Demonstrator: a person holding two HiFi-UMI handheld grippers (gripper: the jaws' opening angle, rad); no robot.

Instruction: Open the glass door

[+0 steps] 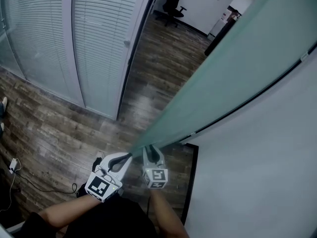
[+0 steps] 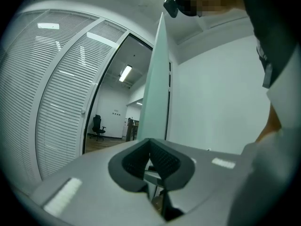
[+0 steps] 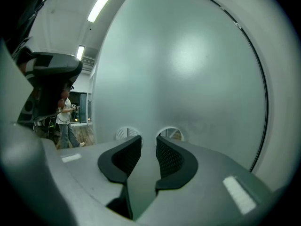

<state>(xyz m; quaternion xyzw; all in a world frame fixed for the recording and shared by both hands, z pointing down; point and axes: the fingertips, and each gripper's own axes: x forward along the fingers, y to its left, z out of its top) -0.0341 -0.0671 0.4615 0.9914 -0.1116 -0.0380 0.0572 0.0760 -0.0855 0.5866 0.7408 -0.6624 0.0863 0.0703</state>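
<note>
- Noting, at far left, the blinds partition (image 1: 99,43) standing on the wooden floor (image 1: 49,128), well apart from the work, and an office chair (image 1: 173,4) showing through the opening beyond it.
- Reaching in level with the left claw (image 1: 128,157), tips drawn together with nothing clearly pinched, nosing right up to the free edge of the glass door (image 1: 233,68).
- Pinching that same edge just beside it with the right claw (image 1: 151,150), pads set narrow and the dark green pane filling the gap between them.
- Judging the door as already partly swung: seen almost edge-on, running from the two claws up toward the top right.
- Doing this step well probably meaning drawing the edge along the door's own arc rather than straight back, and holding the right pinch square on the pane so the glass is neither twisting nor slipping out.
- Using the left tips only for steadying, not for levering.
- Minding the white wall (image 1: 267,172) at far right, close behind the pane.
</note>
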